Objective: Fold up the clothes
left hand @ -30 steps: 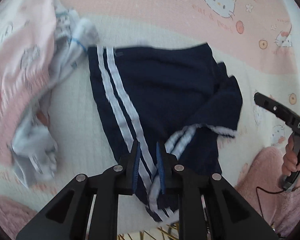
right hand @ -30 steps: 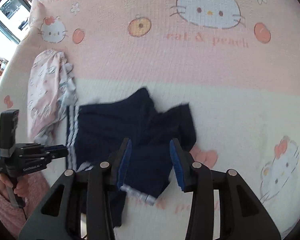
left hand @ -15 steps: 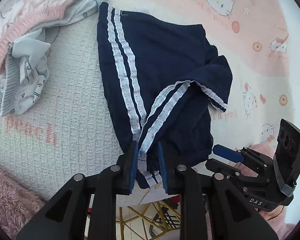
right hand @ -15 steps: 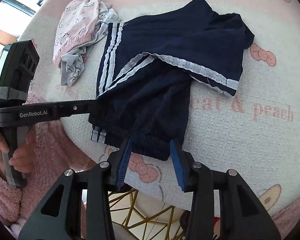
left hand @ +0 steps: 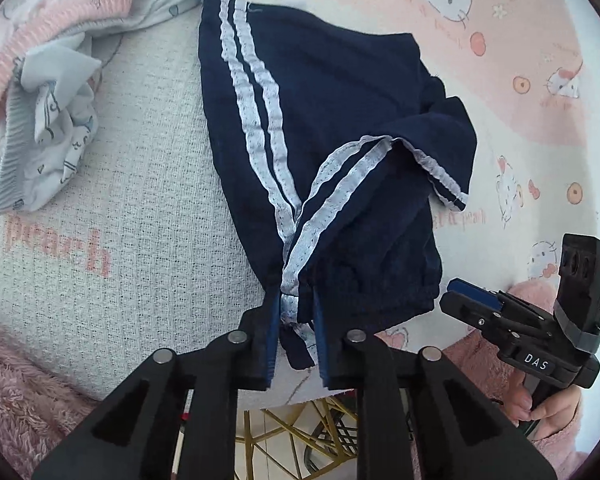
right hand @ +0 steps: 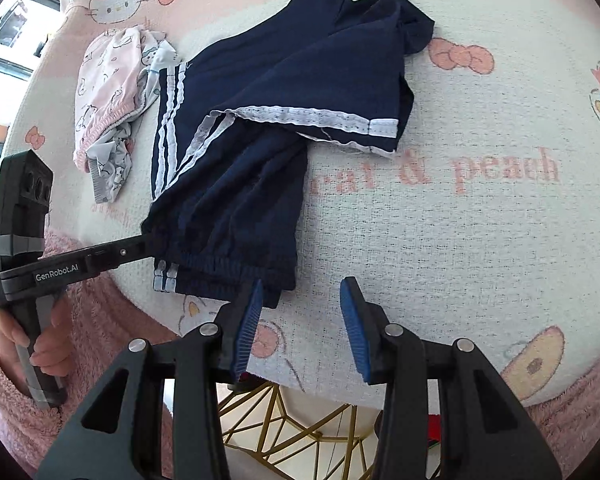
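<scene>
A crumpled pink and pale-blue garment [left hand: 40, 92] lies at the far left of the table [left hand: 140, 216], just beside the navy striped shorts [left hand: 332, 128], which are spread across the middle with one leg folded over. The left claw [left hand: 294, 336] is closing on the striped waistband corner at the table's near edge. The right claw [right hand: 300, 320] hangs open, empty, just beside the waistband's other end. Since a second ago both claws have come to the near edge.
</scene>
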Action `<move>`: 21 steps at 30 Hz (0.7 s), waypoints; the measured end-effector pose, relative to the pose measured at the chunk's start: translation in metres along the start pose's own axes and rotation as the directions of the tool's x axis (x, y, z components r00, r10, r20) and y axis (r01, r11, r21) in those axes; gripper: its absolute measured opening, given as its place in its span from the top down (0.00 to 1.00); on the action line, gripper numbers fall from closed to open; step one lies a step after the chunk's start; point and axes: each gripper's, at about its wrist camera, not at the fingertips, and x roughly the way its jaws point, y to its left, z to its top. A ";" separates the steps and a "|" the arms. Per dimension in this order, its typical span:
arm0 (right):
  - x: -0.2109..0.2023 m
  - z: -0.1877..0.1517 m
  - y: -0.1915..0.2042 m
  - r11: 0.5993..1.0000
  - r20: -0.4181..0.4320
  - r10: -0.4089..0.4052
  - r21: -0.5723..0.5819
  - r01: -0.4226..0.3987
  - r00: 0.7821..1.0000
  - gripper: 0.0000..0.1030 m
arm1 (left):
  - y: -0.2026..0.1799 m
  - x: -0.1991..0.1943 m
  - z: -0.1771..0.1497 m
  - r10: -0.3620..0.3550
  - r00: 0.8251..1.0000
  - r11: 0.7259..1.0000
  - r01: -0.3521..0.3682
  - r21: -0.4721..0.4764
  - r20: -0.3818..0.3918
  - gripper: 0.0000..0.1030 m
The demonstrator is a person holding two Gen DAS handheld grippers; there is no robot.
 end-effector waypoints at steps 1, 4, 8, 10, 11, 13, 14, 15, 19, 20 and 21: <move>-0.002 0.001 0.000 1.000 0.007 -0.005 0.000 0.005 1.000 0.60 | -0.003 -0.006 -0.001 0.002 1.000 1.000 -0.002 0.009 0.018 0.86; -0.010 0.004 0.004 1.000 0.044 -0.011 -0.011 0.012 0.999 0.60 | -0.009 -0.019 -0.007 -0.021 0.999 1.000 0.020 0.009 0.050 0.86; -0.010 0.012 0.020 0.997 0.066 0.005 -0.072 0.000 0.998 0.60 | -0.016 -0.016 -0.010 0.013 0.999 1.000 -0.013 0.026 0.034 0.85; -0.004 0.015 0.030 0.994 0.056 0.001 -0.111 0.005 0.998 0.60 | -0.013 -0.008 -0.005 0.029 1.000 1.000 -0.029 0.002 0.009 0.83; 0.001 0.016 0.033 0.992 0.047 -0.004 -0.127 0.010 0.999 0.60 | -0.009 -0.005 -0.003 0.017 1.000 1.000 -0.017 -0.019 0.001 0.82; 0.015 0.017 0.034 0.989 0.010 -0.036 -0.141 0.037 0.999 0.60 | -0.002 0.002 0.002 -0.020 1.000 0.998 0.020 -0.057 -0.003 0.81; 0.024 0.017 0.033 0.988 -0.015 -0.068 -0.138 0.066 0.998 0.60 | 0.001 0.003 0.003 -0.054 0.999 0.996 0.054 -0.075 -0.003 0.79; 0.028 0.016 0.031 0.987 -0.028 -0.091 -0.132 0.086 0.995 0.60 | 0.003 0.004 0.004 -0.085 0.996 0.992 0.085 -0.093 -0.002 0.78; 0.024 0.013 0.029 0.985 -0.011 -0.108 -0.135 0.106 0.994 0.59 | 0.012 0.000 0.006 -0.102 0.994 0.985 0.105 -0.138 0.031 0.74; 0.023 0.013 0.028 0.984 -0.012 -0.113 -0.137 0.111 0.993 0.59 | 0.014 -0.002 0.007 -0.102 0.994 0.984 0.107 -0.145 0.038 0.74; 0.022 0.013 0.026 0.985 -0.013 -0.111 -0.131 0.109 0.994 0.59 | 0.014 -0.002 0.008 -0.104 0.994 0.983 0.109 -0.148 0.044 0.74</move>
